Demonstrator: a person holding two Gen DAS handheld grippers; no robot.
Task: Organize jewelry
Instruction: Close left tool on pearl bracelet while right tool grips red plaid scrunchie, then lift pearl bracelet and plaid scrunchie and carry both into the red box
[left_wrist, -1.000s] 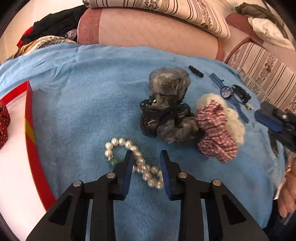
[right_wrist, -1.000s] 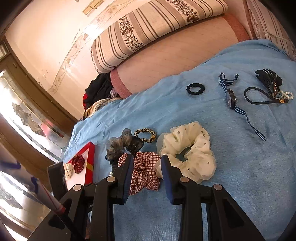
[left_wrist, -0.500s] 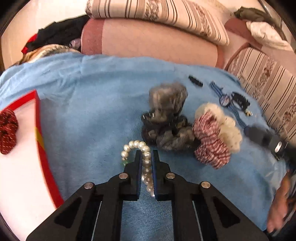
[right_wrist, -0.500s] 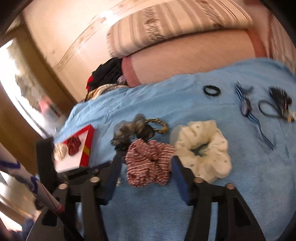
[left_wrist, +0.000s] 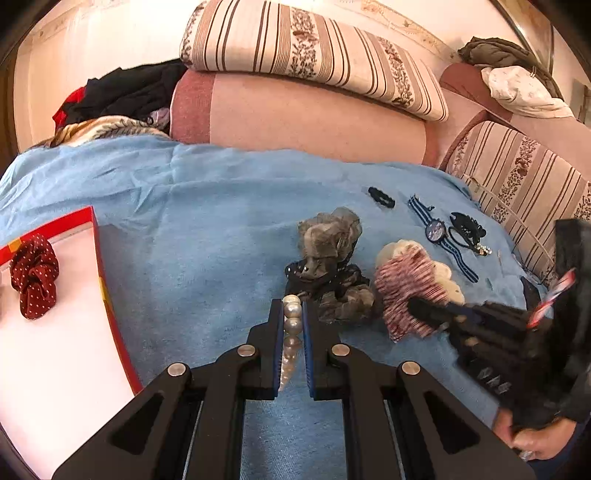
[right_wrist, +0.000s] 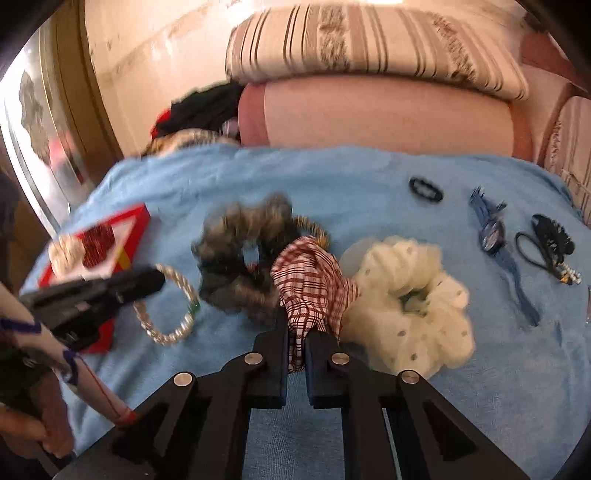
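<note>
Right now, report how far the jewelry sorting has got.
Done: one red dotted scrunchie lies in the red box.

In hand: left hand-held gripper grips the pearl bracelet; right hand-held gripper grips the checked scrunchie.

Left: cream scrunchie, grey scrunchie, watch.

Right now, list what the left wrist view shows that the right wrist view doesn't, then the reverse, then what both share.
Left wrist only: the left claw shut on the pearl bracelet, and a pile of clothes on the far right armrest.

Right wrist only: the right claw shut on the checked scrunchie, and the hole in the cream scrunchie.

Both: the red box, grey scrunchie, watch, and blue blanket.
</note>
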